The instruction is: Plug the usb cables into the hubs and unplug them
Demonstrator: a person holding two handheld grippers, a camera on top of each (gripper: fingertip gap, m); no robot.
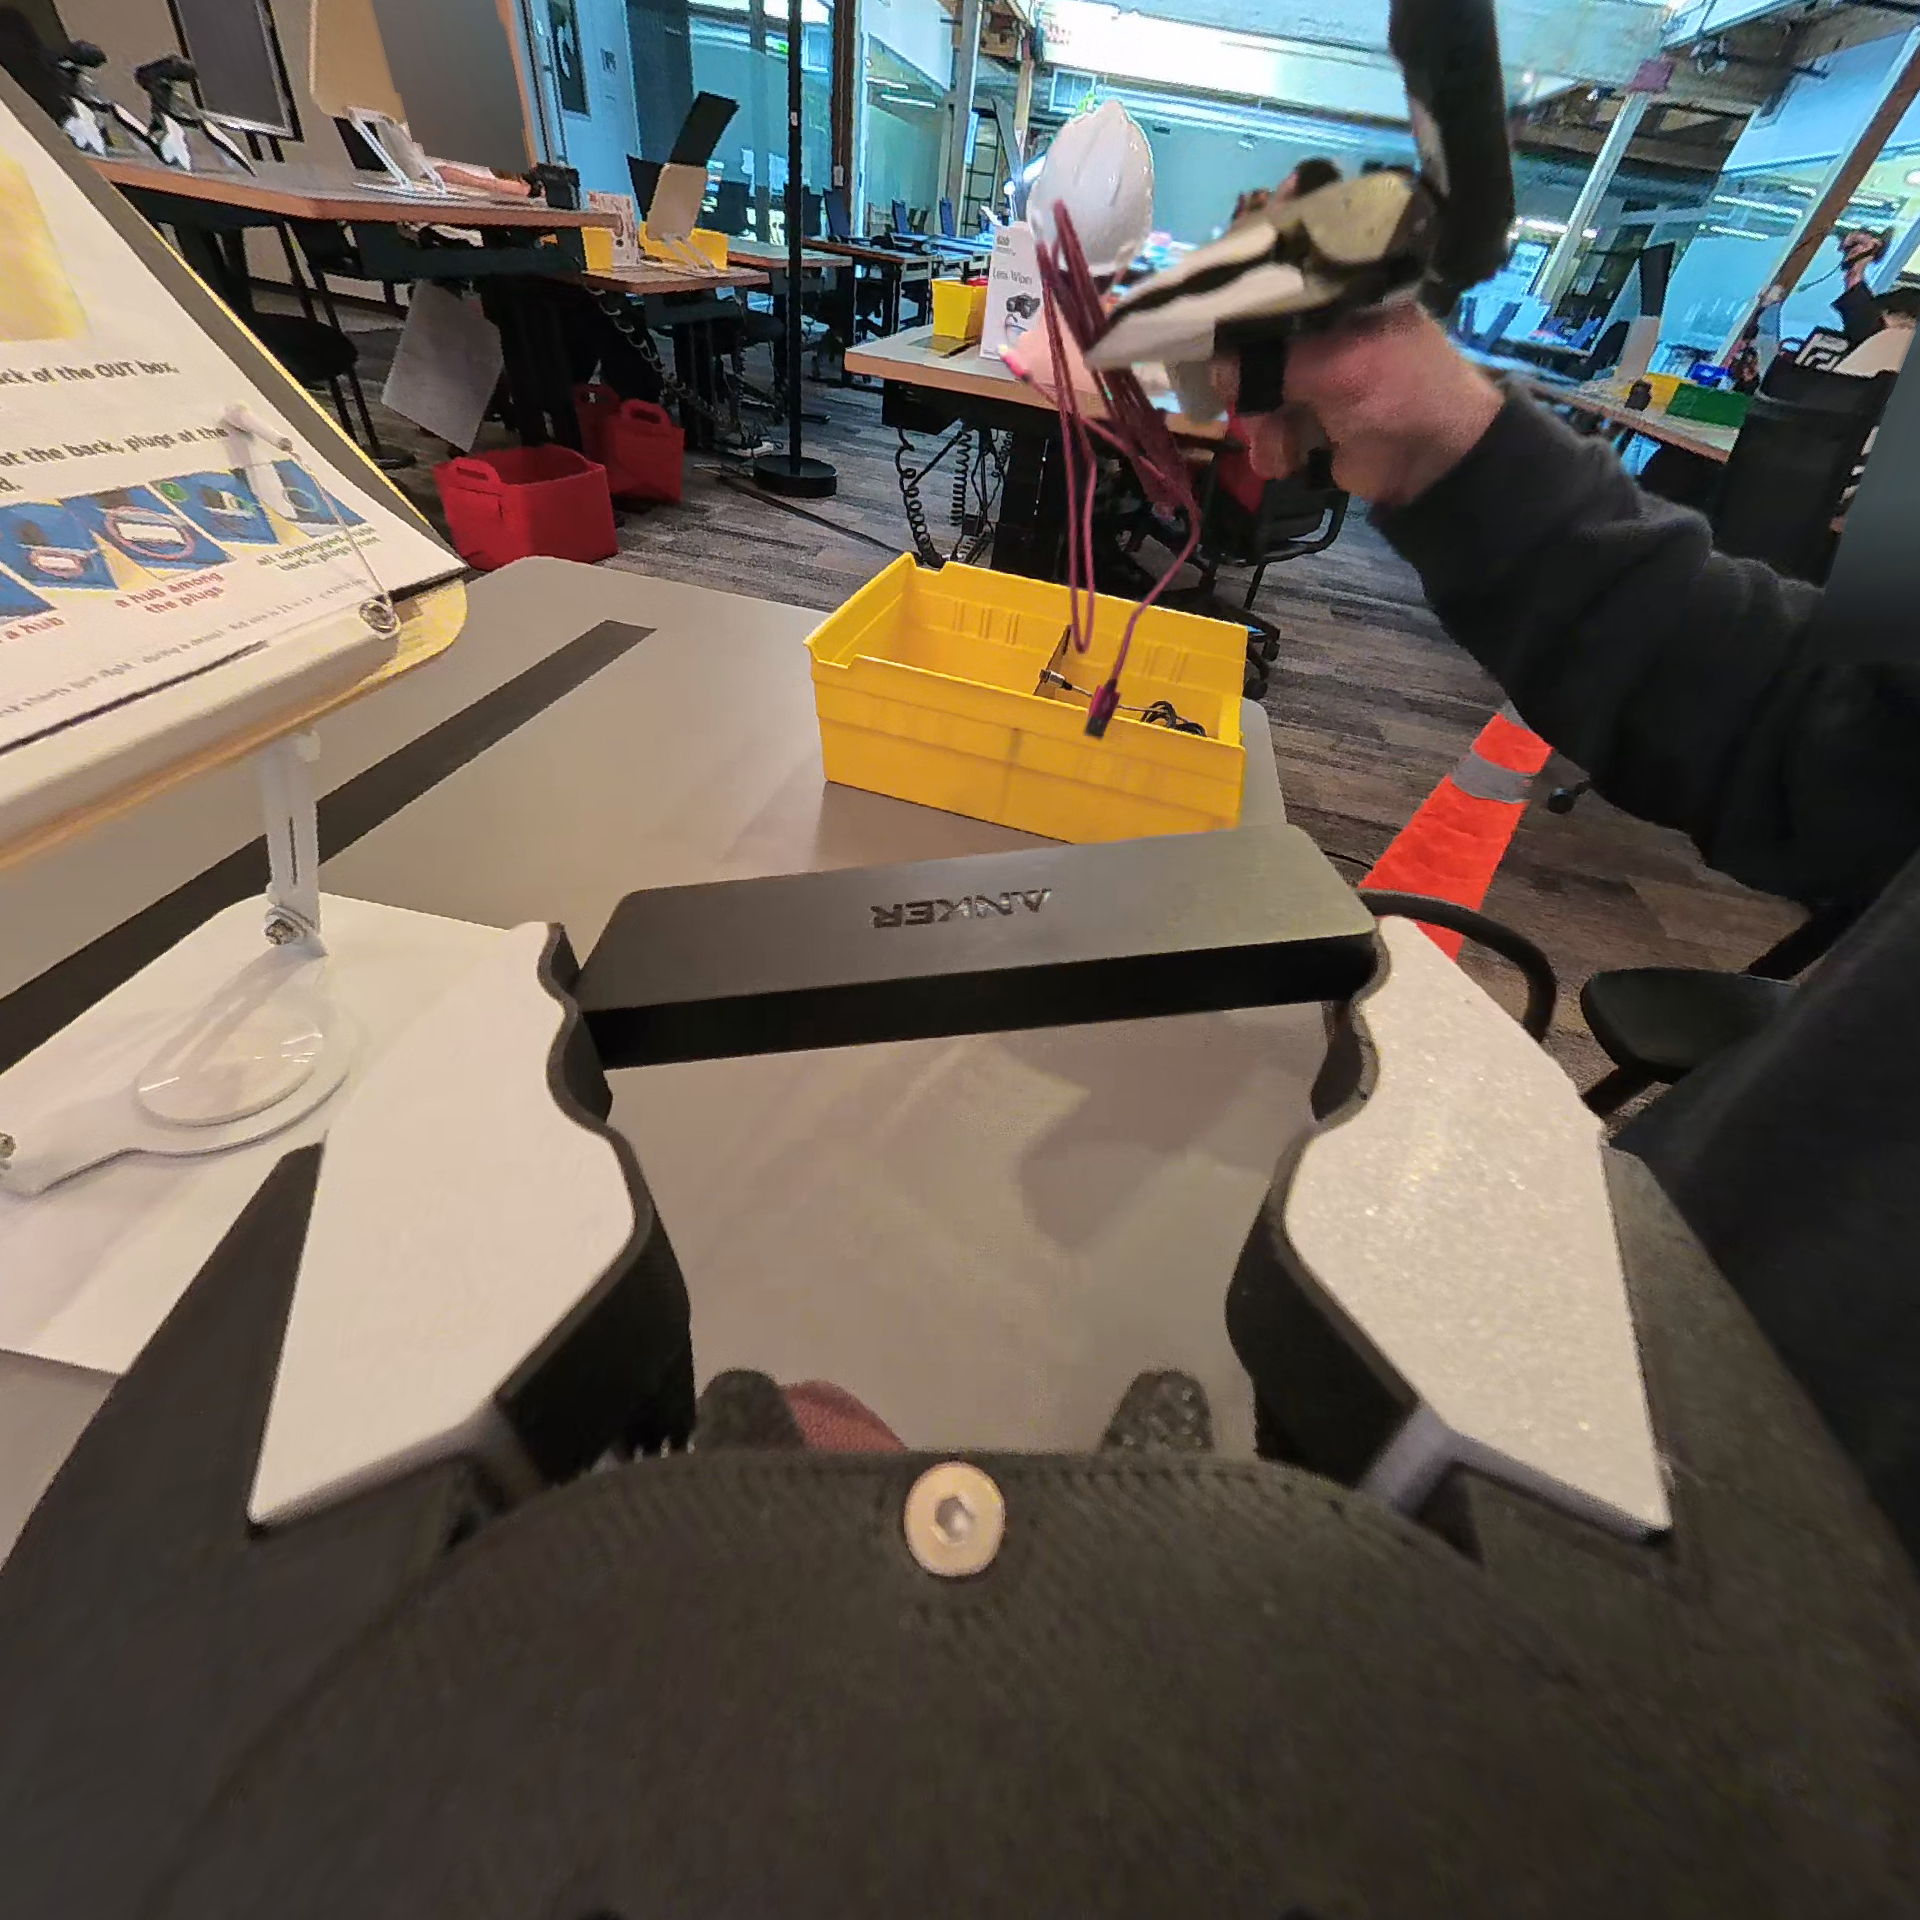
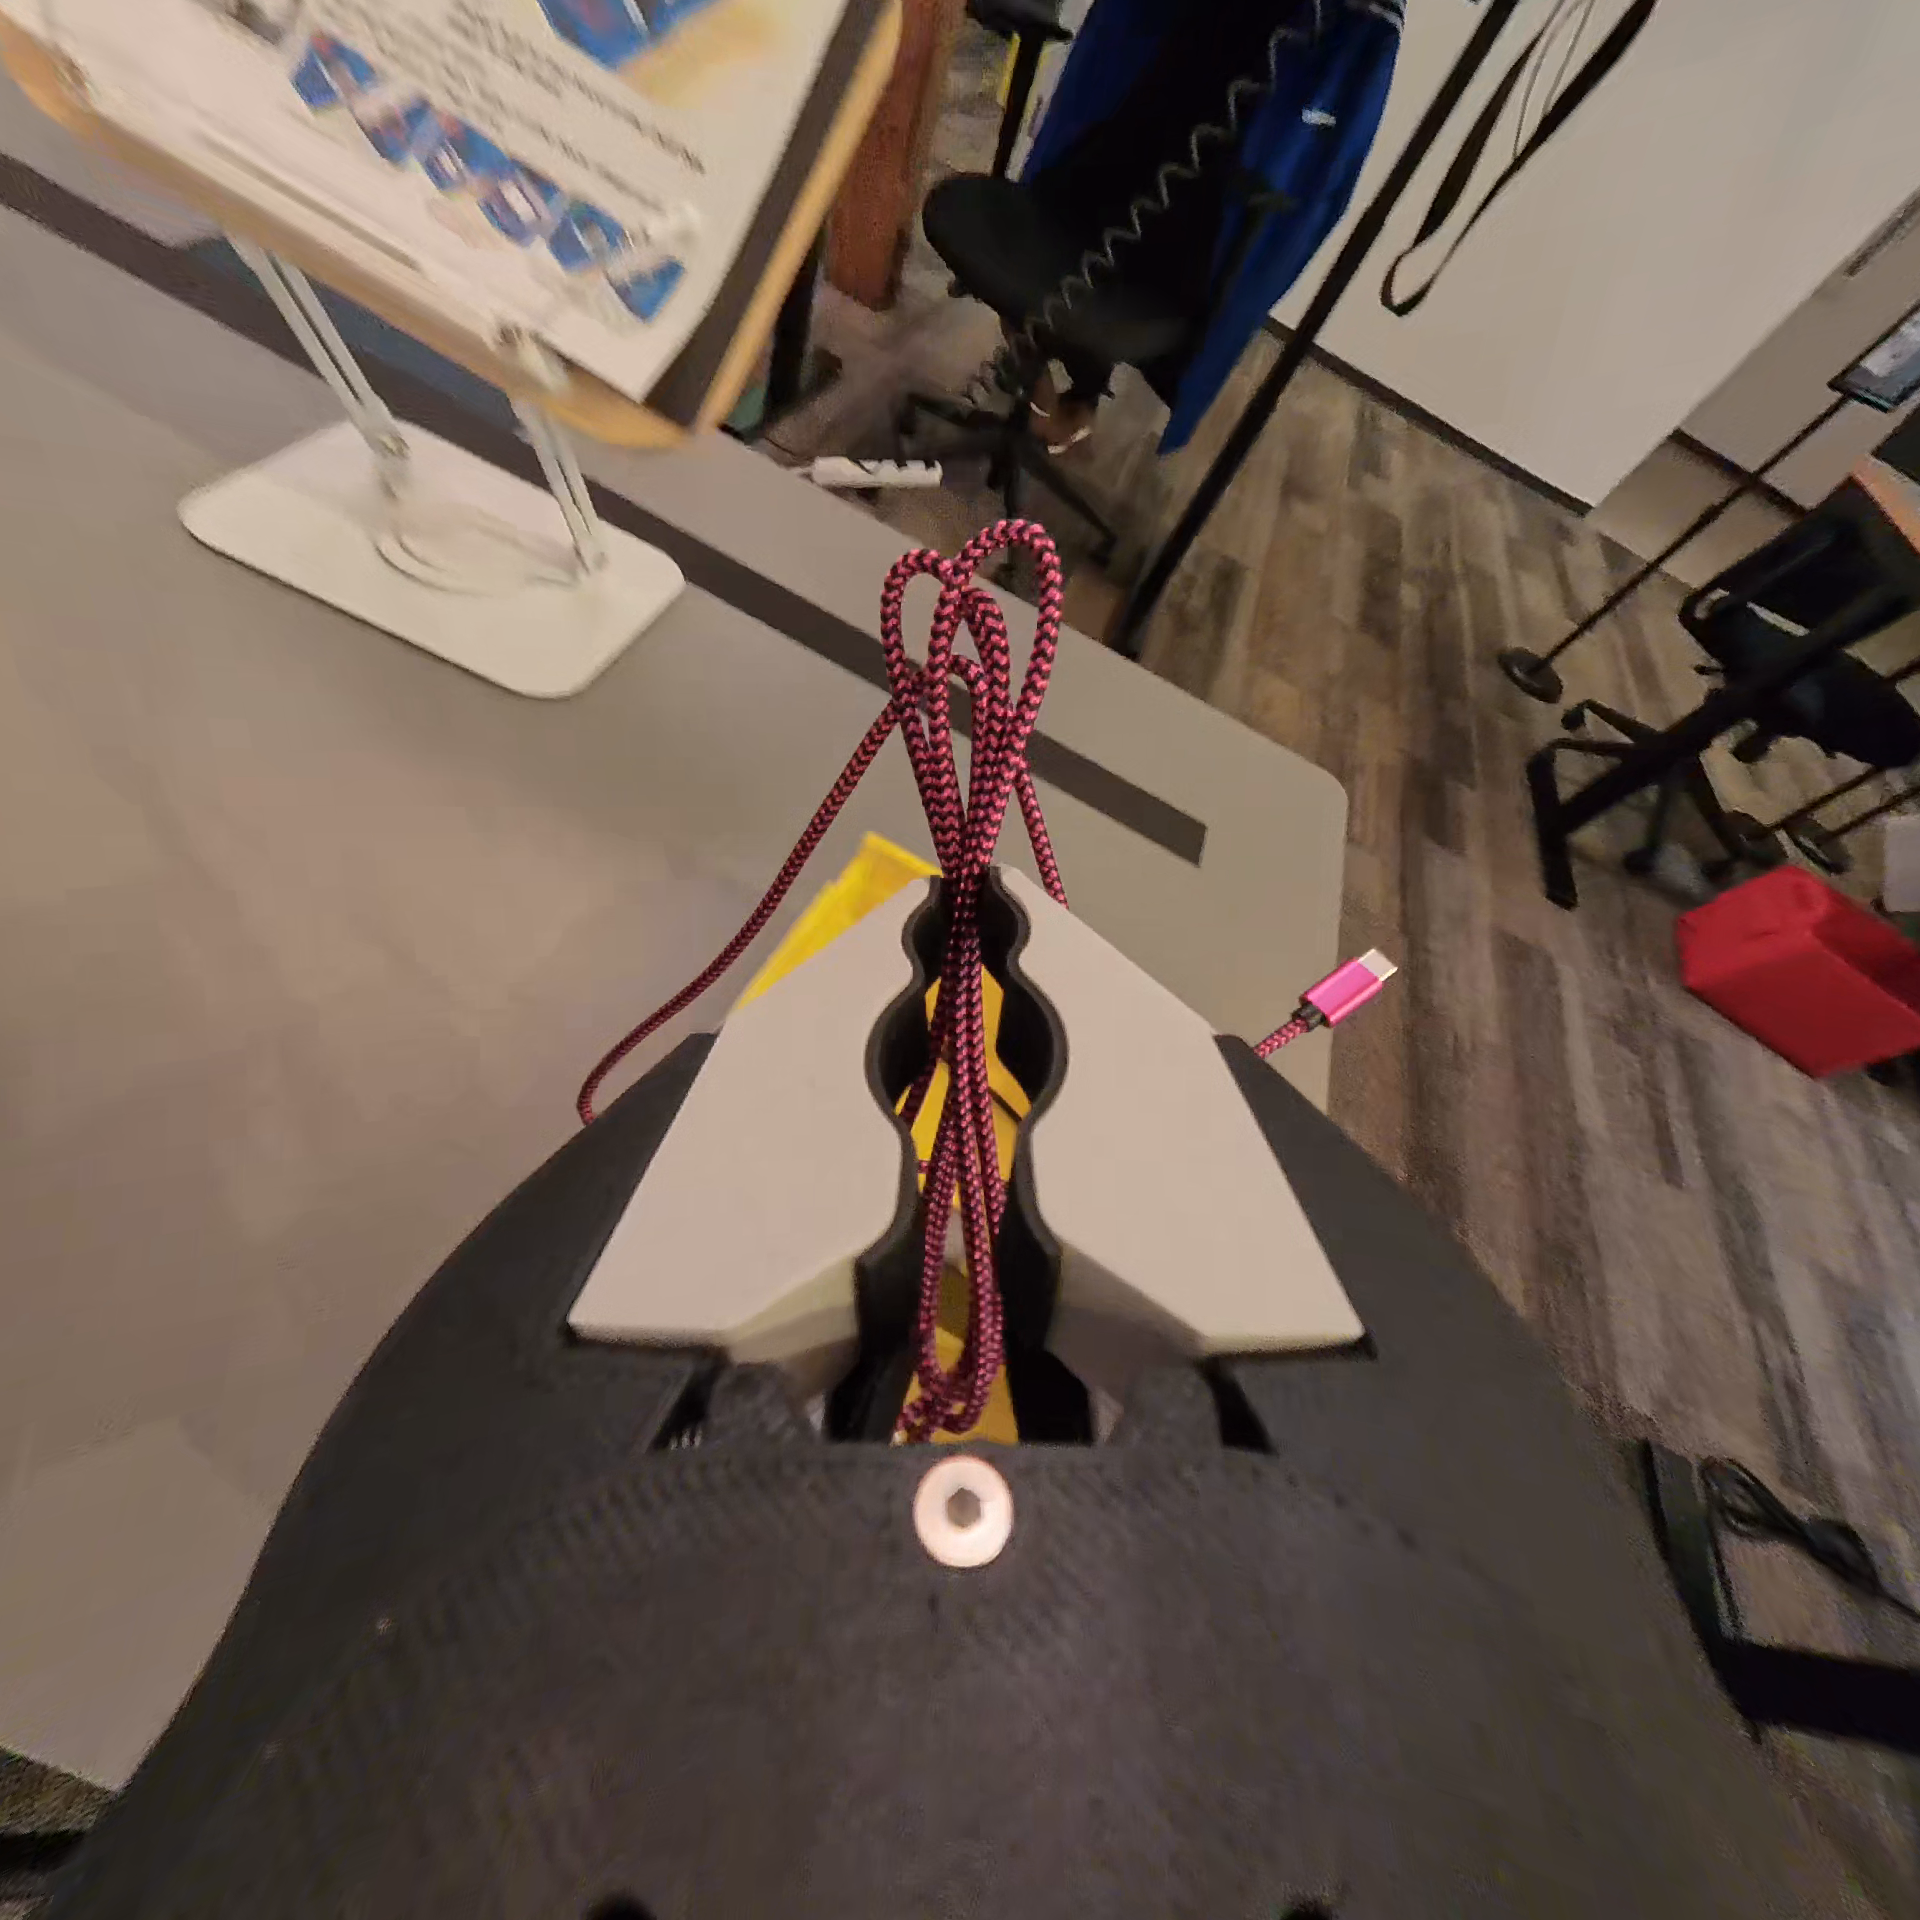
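Observation:
My left gripper (image 1: pixel 966 997) is shut on a flat black USB hub (image 1: pixel 977 925), held crosswise between its fingertips above the grey table (image 1: pixel 644 769). My right gripper (image 2: pixel 971 894) is shut on a bundled pink-and-black braided USB cable (image 2: pixel 971 665), whose loops stick out past the fingertips. A pink metal plug (image 2: pixel 1349 985) juts out to the right. In the left wrist view the right gripper (image 1: pixel 1132 322) is raised high over the yellow bin (image 1: pixel 1029 717), and the cable (image 1: pixel 1127 457) dangles from it, its lower plug hanging at the bin.
A white stand (image 1: pixel 239 1049) carries a tilted instruction sheet (image 1: pixel 156 457) at the table's left. The yellow bin holds dark cables. An orange cone (image 1: pixel 1455 821), red bins (image 1: pixel 525 504), chairs and desks stand on the floor beyond the table's edge.

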